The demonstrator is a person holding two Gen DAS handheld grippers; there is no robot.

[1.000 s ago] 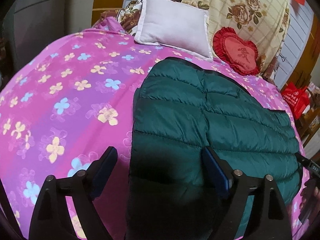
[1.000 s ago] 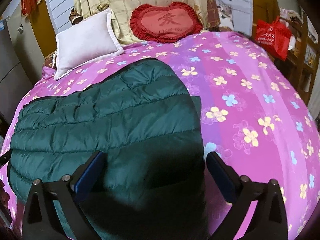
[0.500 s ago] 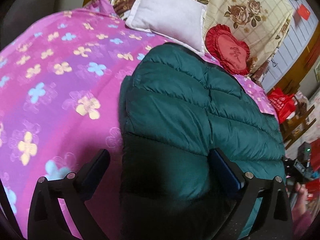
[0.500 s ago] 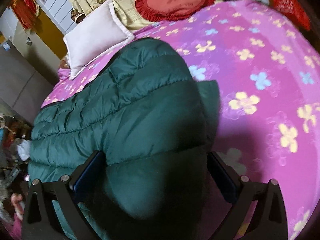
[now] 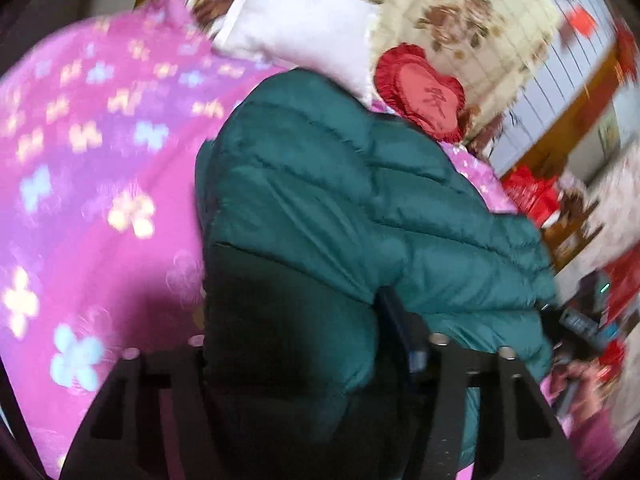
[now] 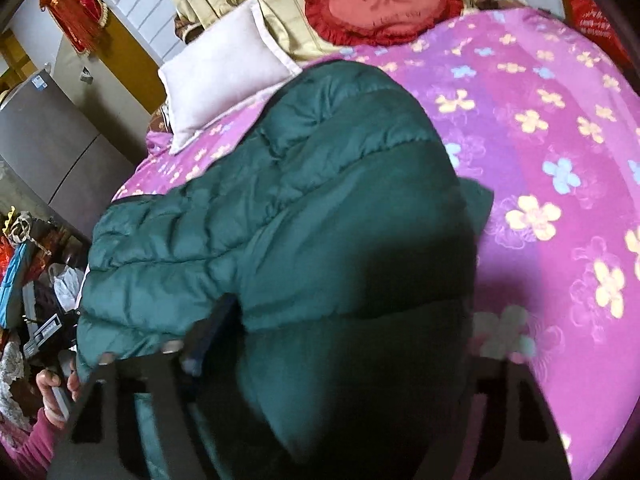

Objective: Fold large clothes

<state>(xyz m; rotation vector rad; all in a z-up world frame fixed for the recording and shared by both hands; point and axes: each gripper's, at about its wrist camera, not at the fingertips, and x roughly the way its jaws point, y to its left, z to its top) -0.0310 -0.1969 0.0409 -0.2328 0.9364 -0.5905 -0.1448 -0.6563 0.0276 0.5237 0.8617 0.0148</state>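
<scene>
On the bed (image 5: 80,208), both of my tools point steeply down at the near end of the jacket (image 5: 340,200). My left tool (image 5: 296,344) has just been closing, and its jaws now stand about half open with a thick roll of the jacket's dark near edge bunched between them; the blue pad of one finger (image 5: 400,328) presses into the fabric, while the other finger is hidden behind the roll, so I read it as a grip on the jacket. My right tool (image 6: 340,340) has likewise just been closing to about half open, and the jacket fills the gap between its jaws; one blue pad (image 6: 208,336) is sunk under a puffed fold, the other finger is covered by fabric. From the right wrist I see a hand (image 6: 52,392) in a pink sleeve at the lower left, wrapped around the handle of the other tool. The jacket is a dark green quilted down piece, lying lengthwise across the pink flowered bedspread, its far end reaching toward a white pillow (image 5: 304,28) and a red heart cushion (image 5: 420,96). Its near end is humped up and creased where the tools hold it; the rest lies puffy but flat.
</scene>
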